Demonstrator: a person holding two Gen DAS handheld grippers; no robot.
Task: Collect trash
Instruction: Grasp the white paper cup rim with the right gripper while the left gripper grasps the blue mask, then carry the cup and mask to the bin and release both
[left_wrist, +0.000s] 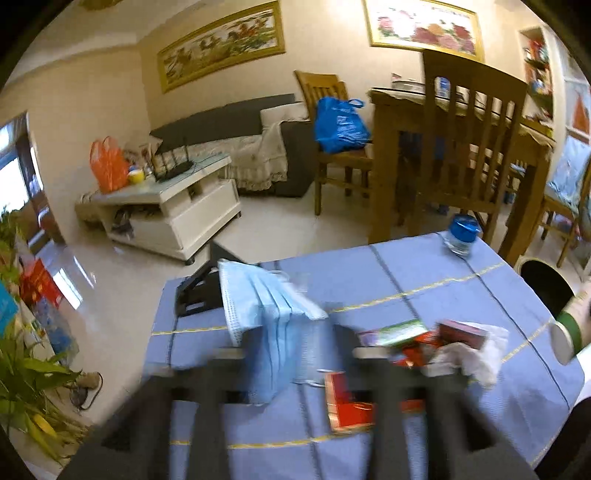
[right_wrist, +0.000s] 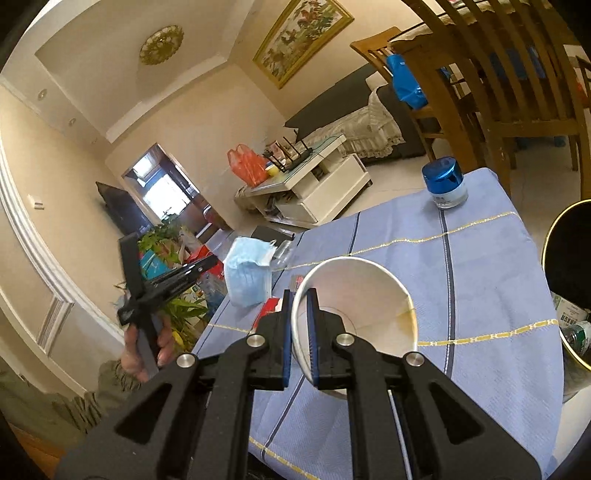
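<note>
The rim of a white paper cup (right_wrist: 356, 314) is pinched by the right gripper (right_wrist: 300, 332) above the blue tablecloth (right_wrist: 480, 280). A face mask (left_wrist: 273, 314) hangs in front of the blurred left gripper (left_wrist: 299, 354), whose closure cannot be determined. Wrappers (left_wrist: 424, 339) lie on the cloth. Farther off, a blue-lidded jar (right_wrist: 445, 184) is seen.

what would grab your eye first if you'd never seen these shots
The right gripper pinches the rim of a white paper cup over the blue cloth-covered table. A pale blue face mask hangs at the left gripper, and a blue-lidded glass jar stands at the far corner.
</note>
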